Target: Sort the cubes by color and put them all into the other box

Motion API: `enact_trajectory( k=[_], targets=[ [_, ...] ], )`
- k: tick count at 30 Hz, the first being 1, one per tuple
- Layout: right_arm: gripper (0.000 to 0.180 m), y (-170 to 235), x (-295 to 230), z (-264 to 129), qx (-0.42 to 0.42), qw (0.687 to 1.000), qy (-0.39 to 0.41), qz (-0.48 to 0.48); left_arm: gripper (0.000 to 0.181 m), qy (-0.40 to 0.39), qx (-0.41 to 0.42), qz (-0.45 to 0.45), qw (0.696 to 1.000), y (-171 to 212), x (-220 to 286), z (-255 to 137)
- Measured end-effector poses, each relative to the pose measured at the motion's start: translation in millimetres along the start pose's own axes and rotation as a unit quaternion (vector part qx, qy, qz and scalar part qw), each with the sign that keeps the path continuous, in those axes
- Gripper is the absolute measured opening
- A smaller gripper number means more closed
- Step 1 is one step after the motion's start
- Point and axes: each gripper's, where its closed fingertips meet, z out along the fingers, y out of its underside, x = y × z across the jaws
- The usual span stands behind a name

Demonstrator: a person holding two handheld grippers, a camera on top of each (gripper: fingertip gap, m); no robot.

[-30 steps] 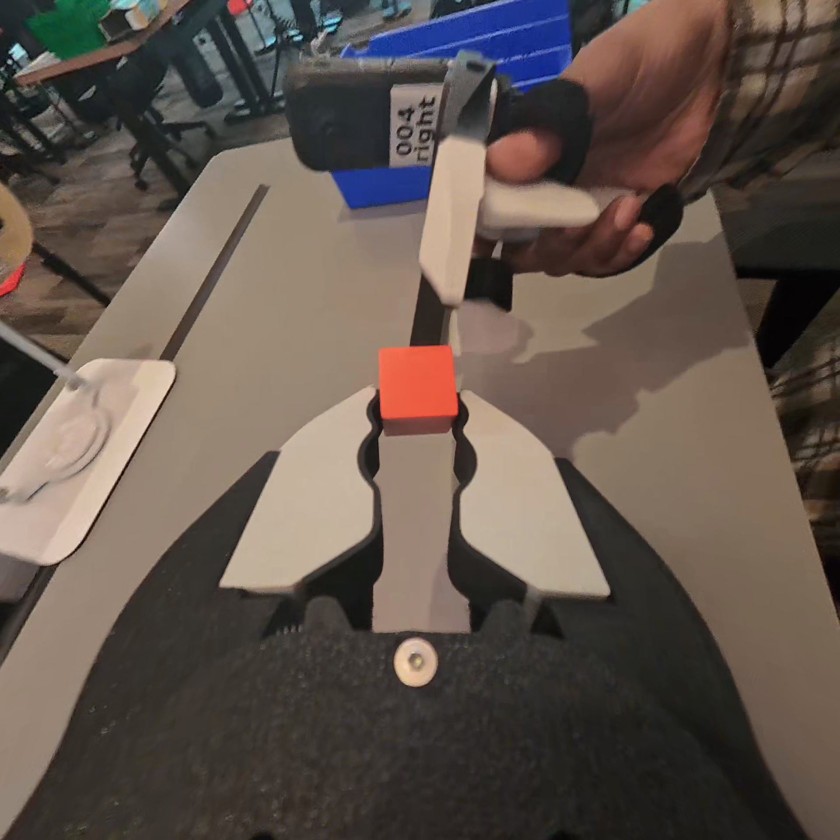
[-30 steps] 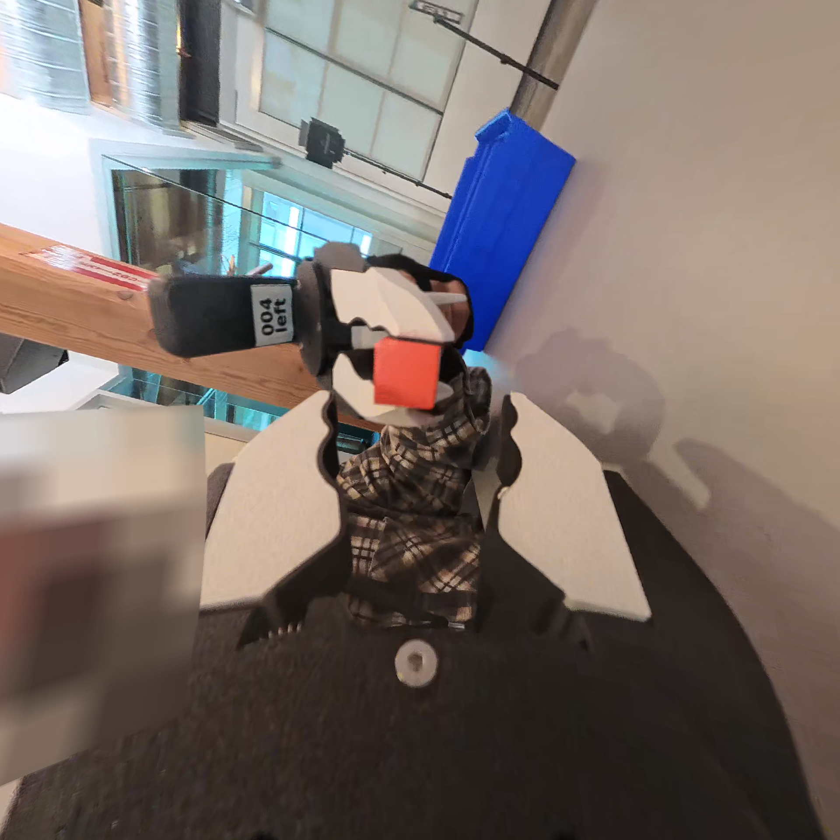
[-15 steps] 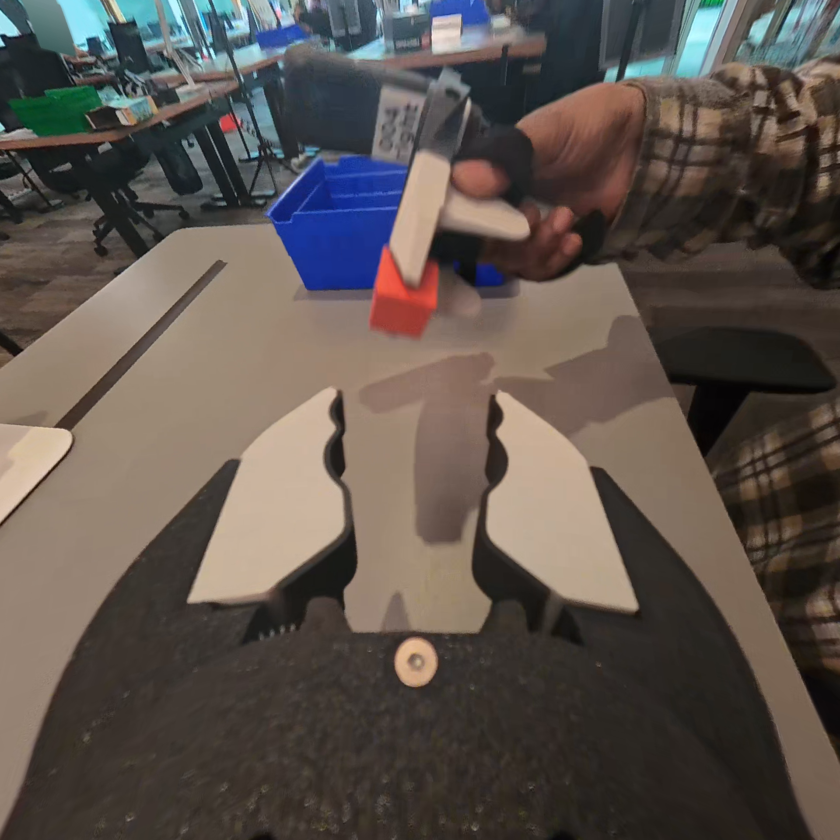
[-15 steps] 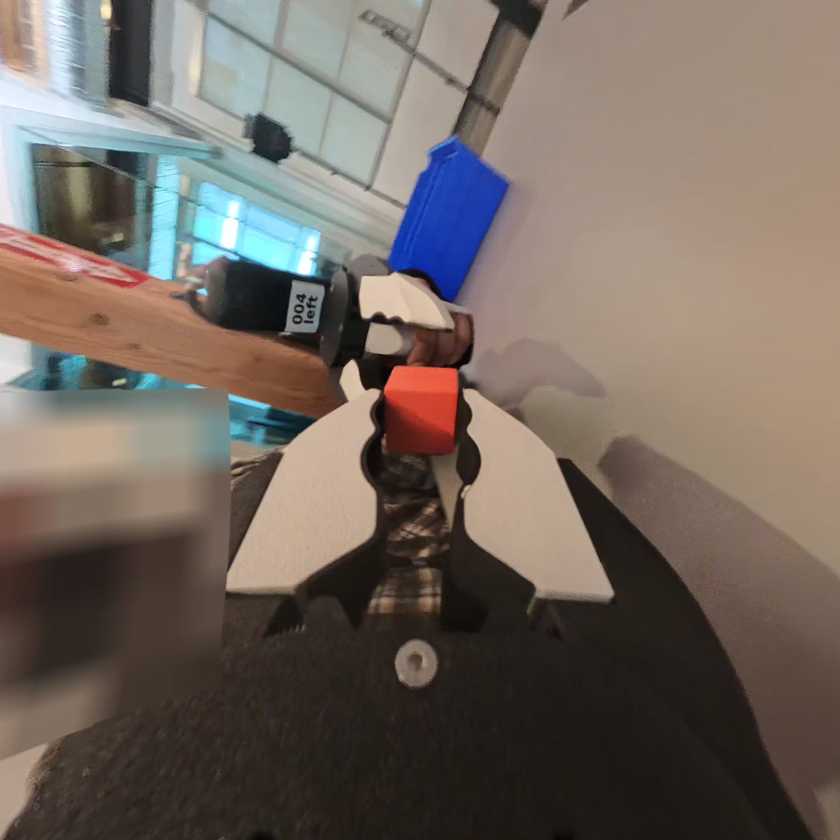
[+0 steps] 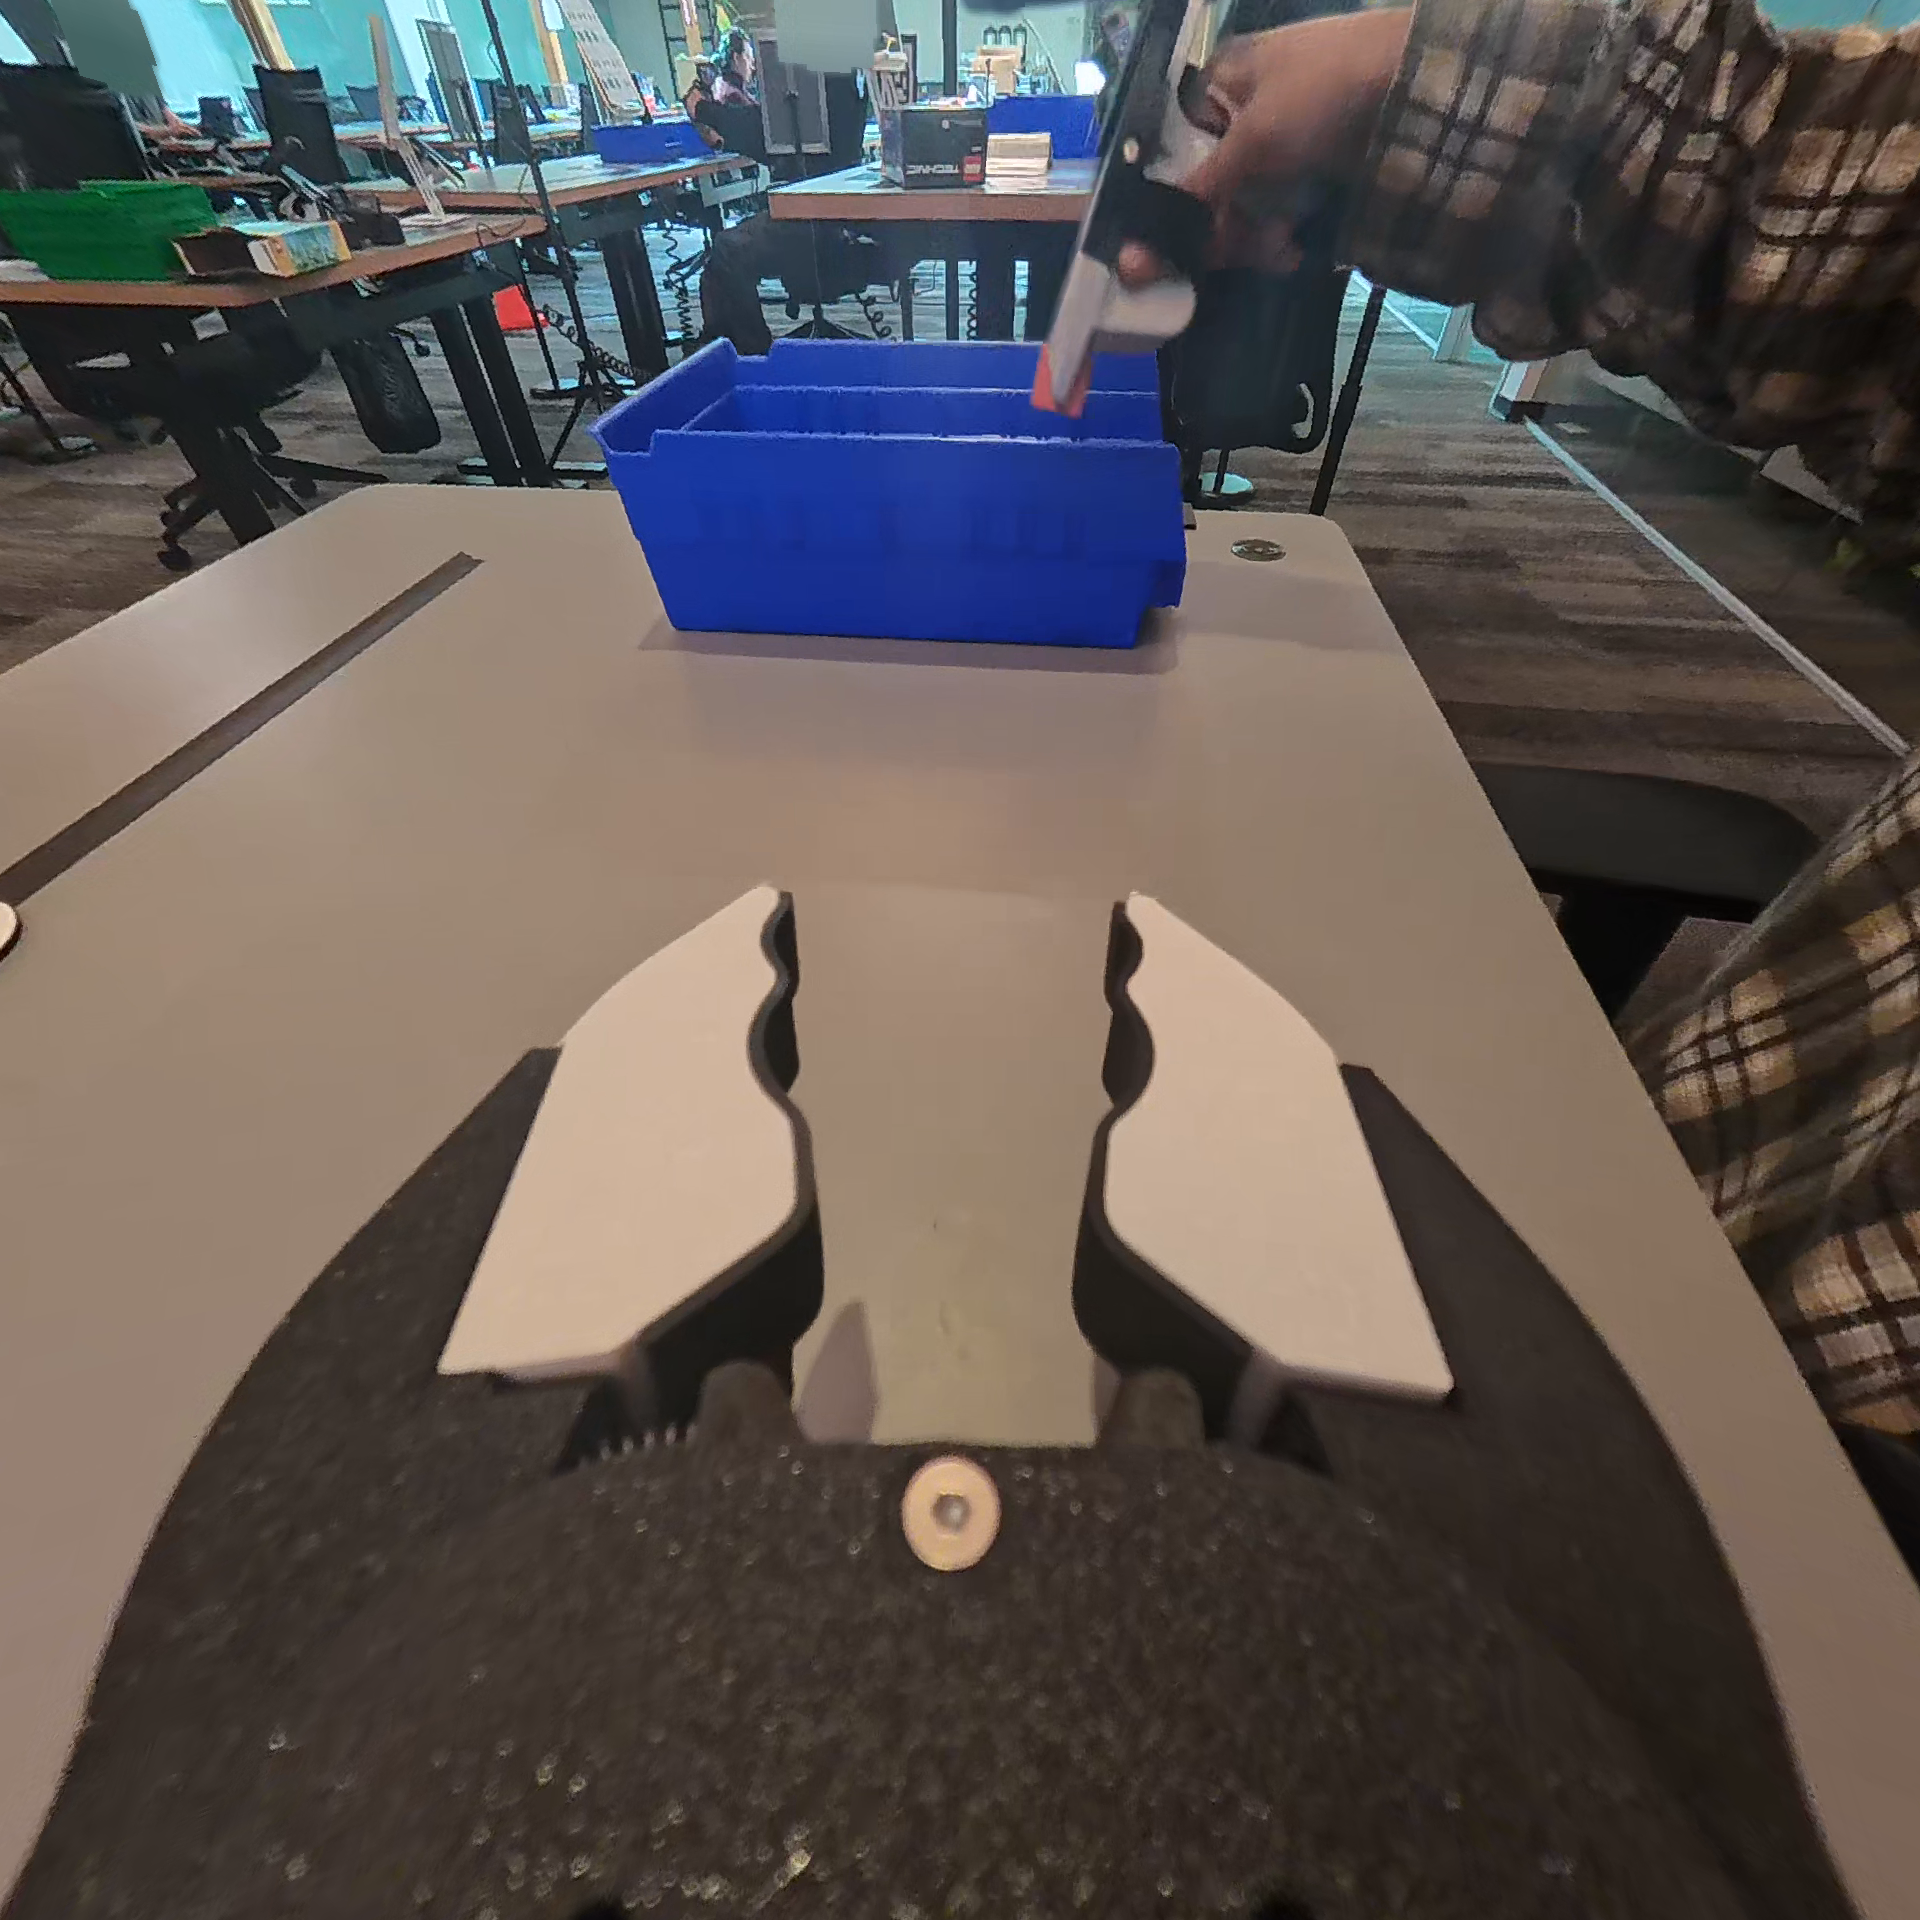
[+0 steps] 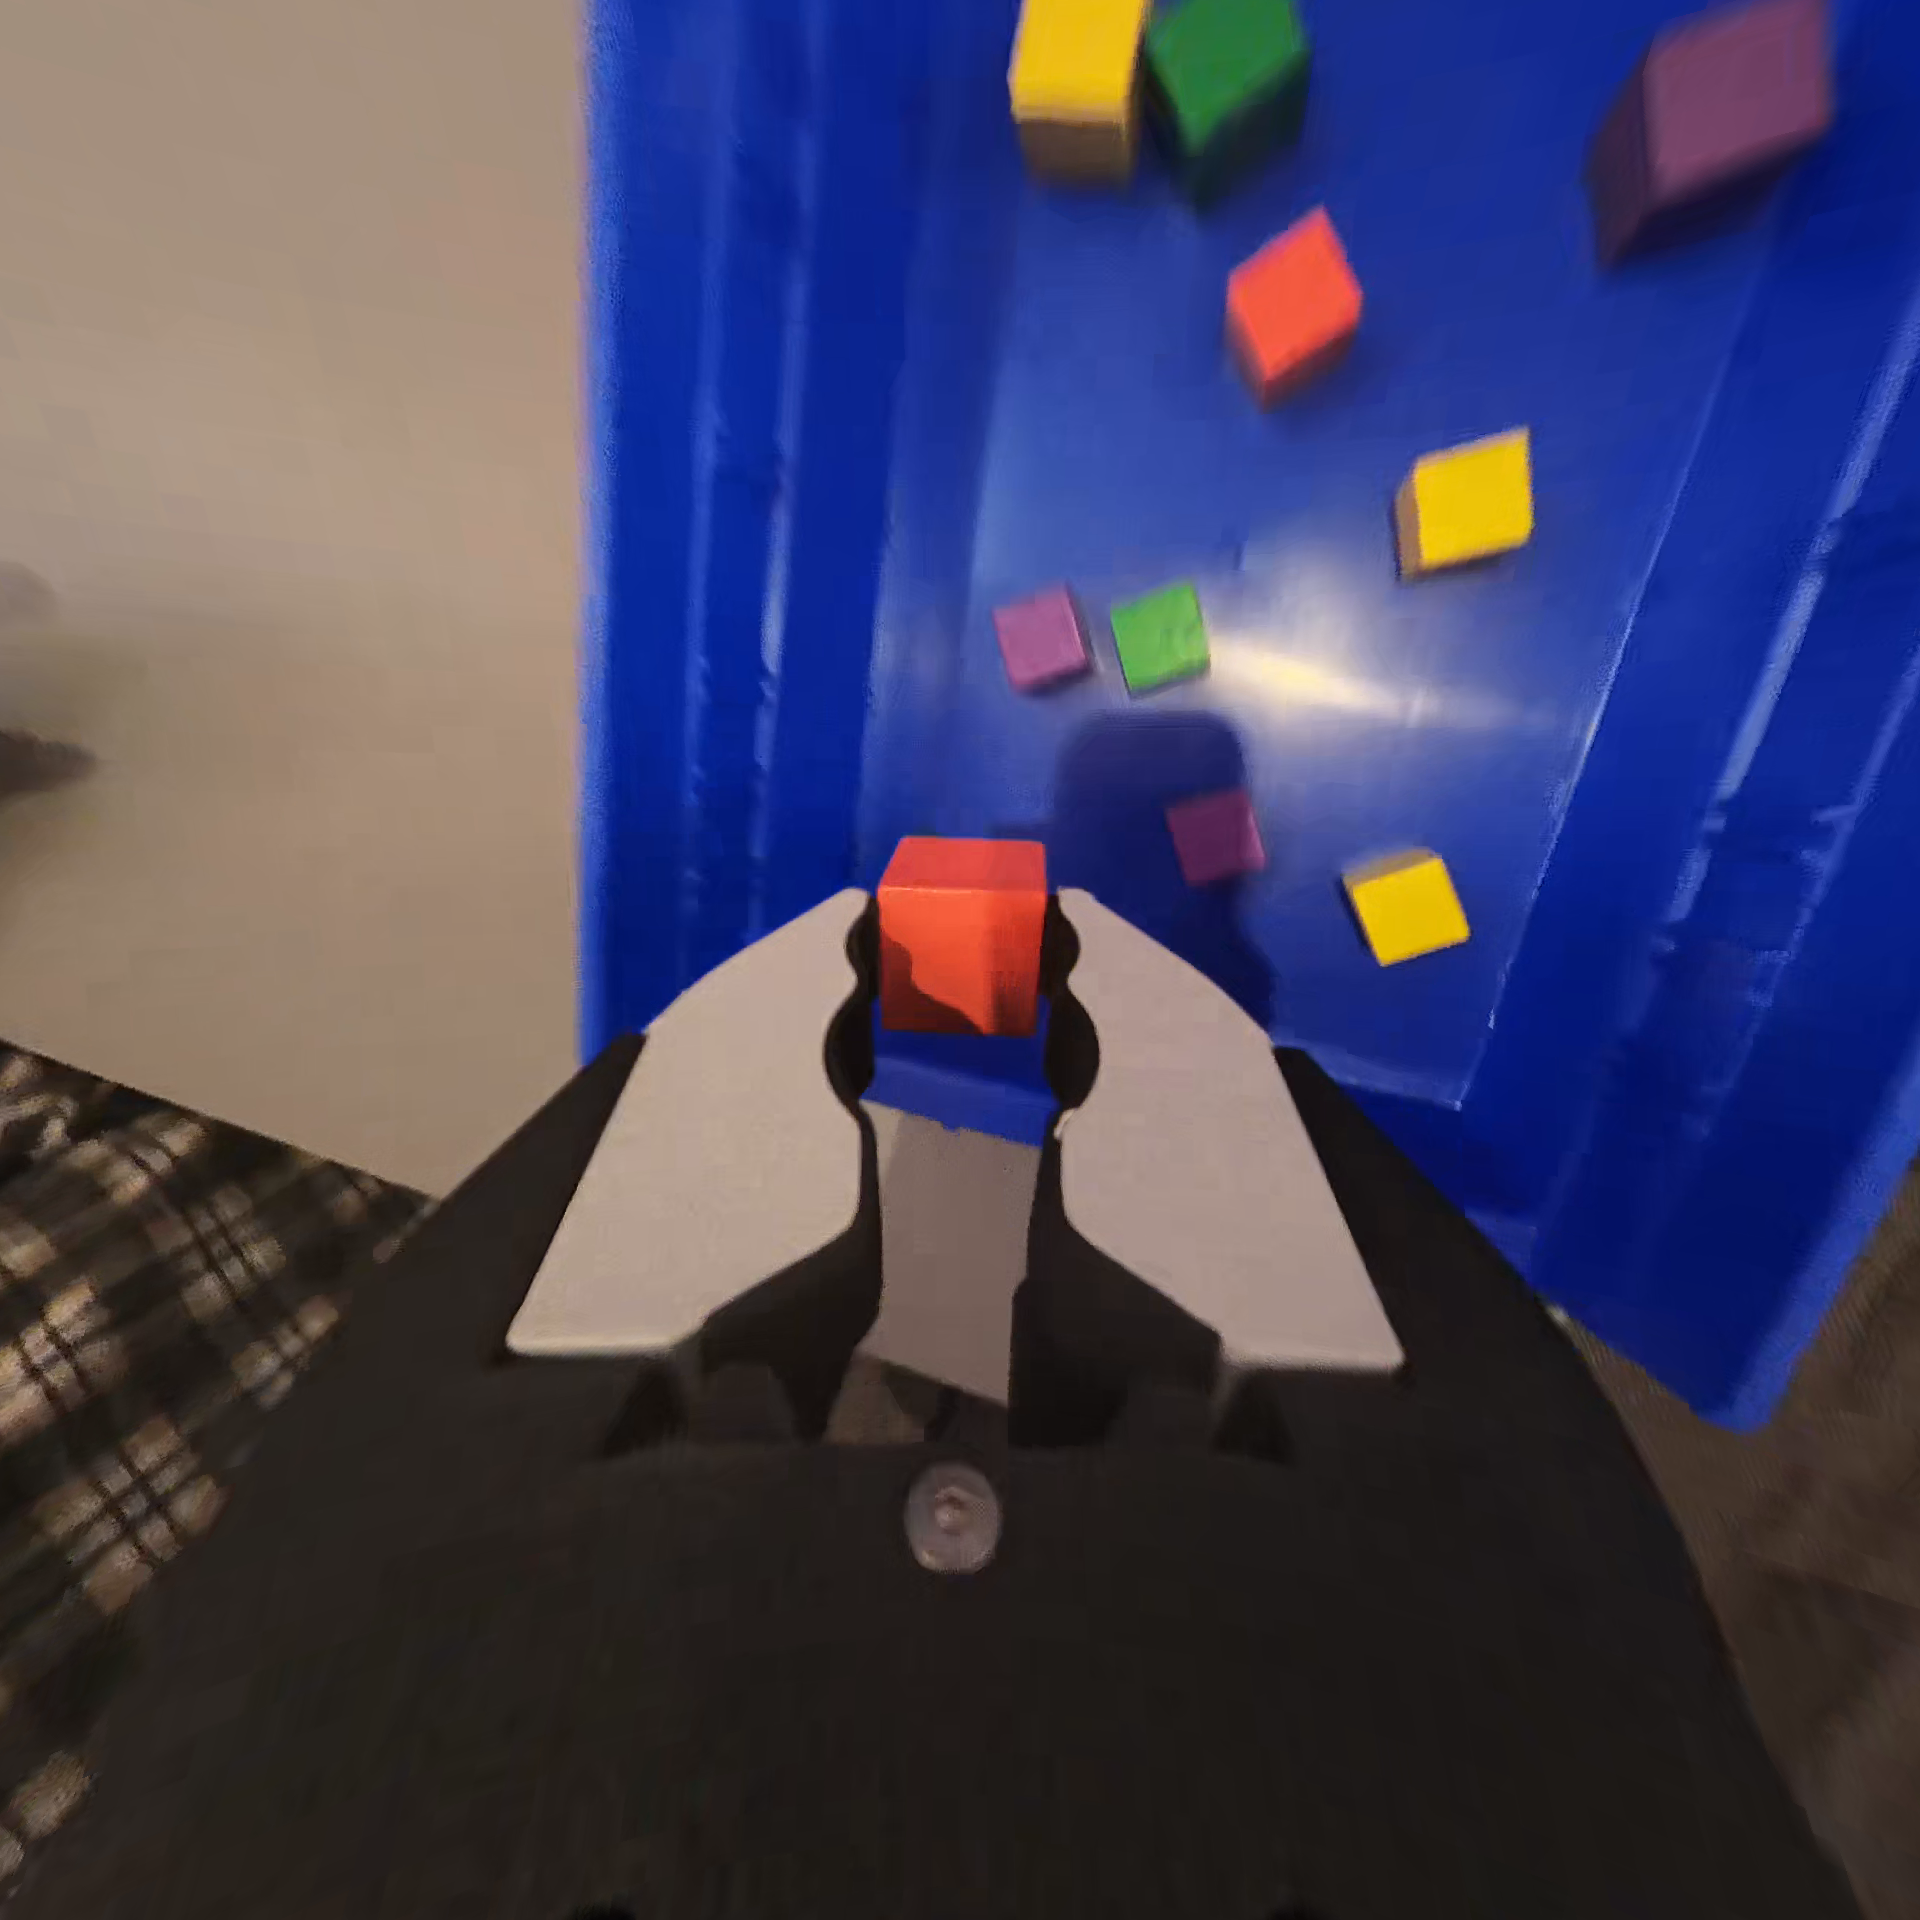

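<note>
No readable writing to report.

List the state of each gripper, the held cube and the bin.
Left hand-held gripper: open, empty, above the table.
Right hand-held gripper: shut on the red cube, over the blue bin.
Red cube: held, not released.
Blue bin: open-topped, holding loose mixed-colour cubes.

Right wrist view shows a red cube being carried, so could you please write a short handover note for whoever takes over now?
Right claw: shut on the red cube, held above the blue box.
Left claw: open, empty, over the grey table.
In the box: another red cube, plus yellow, green and purple cubes lying mixed.
Done: red cube brought to the box.
Left: release it, ideally near the other red one; grouping by color looks unfinished.
</note>
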Motion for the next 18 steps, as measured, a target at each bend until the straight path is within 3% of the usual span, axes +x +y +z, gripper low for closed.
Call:
enact_trajectory(
  k=[6,13,15,18],
  targets=[
    [0.029,32,5,42,-0.105,0.994,-0.001,-0.003,0.053,0.005,-0.012,-0.004,1.000,8,1,9],
    [0.029,31,22,60,-0.122,0.991,0.049,-0.001,0.050,0.007,-0.026,0.009,1.000,14,4,11],
    [0.051,24,30,54,-0.104,0.991,0.079,0.003,0.050,0.005,-0.024,0.008,1.000,13,2,10],
    [0.064,7,20,28,-0.056,0.996,0.074,0.000,0.050,0.002,-0.018,0.006,1.000,10,1,7]
  ],
)
